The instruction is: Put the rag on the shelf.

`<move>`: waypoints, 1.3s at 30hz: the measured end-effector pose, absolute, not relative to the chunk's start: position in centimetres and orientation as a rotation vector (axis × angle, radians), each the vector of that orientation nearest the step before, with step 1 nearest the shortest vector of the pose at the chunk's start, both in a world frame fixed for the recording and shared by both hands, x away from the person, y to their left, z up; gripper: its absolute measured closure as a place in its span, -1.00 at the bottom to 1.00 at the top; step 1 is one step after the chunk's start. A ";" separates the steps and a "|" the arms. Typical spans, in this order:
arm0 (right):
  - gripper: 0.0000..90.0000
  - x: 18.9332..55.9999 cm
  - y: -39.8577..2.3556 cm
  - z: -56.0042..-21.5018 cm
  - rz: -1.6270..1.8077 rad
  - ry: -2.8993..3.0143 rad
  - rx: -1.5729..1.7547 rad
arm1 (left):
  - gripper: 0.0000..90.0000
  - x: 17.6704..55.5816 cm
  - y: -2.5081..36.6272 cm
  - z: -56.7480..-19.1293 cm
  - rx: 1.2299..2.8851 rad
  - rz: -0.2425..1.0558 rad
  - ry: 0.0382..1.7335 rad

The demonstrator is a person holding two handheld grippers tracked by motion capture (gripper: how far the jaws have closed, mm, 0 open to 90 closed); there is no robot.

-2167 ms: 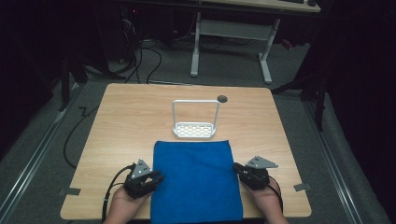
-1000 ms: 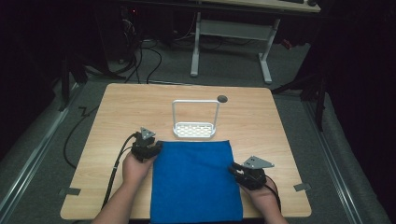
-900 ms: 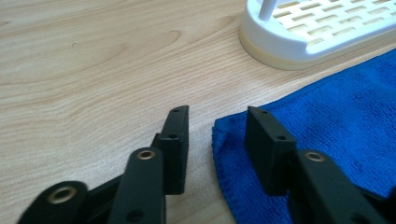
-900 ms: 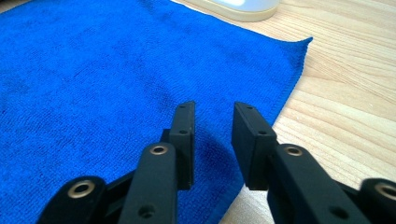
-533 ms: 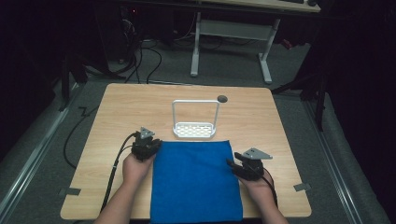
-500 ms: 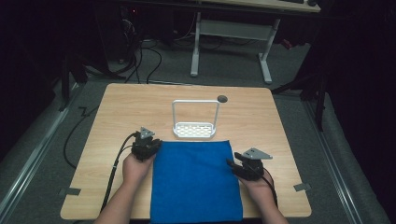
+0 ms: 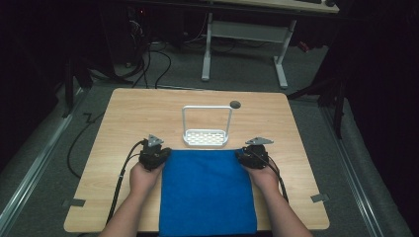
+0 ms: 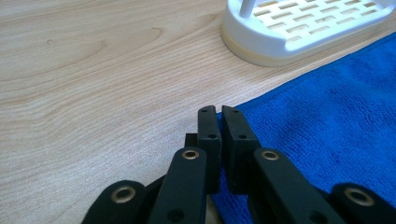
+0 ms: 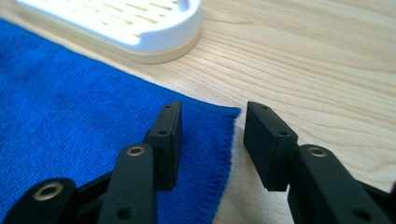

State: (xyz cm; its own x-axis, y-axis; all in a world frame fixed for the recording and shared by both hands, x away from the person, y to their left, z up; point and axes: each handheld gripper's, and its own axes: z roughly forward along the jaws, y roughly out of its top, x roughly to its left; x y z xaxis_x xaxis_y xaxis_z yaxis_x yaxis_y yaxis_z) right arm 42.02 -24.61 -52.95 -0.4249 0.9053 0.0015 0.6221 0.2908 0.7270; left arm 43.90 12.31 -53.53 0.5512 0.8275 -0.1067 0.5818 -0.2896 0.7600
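Note:
A blue towel lies flat on the wooden table, reaching to its near edge. My left gripper sits at the towel's far left corner. In the left gripper view its jaws are closed together right at that corner of the towel. My right gripper is at the far right corner. It stands open, one jaw over the towel and the other over bare wood, with the corner between them.
A white slotted rack with a tall wire hoop stands just beyond the towel's far edge, close to both grippers. A round cable hole lies behind it. Cables trail off the table's left side.
Both grippers have moved from the towel's near part to its far corners, the left one first, the right one within the last second. The towel has stayed flat.

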 end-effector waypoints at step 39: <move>0.98 35.5 -26.1 -48.0 1.283 1.954 1.154 | 0.95 40.0 13.7 -49.6 1.800 0.467 1.029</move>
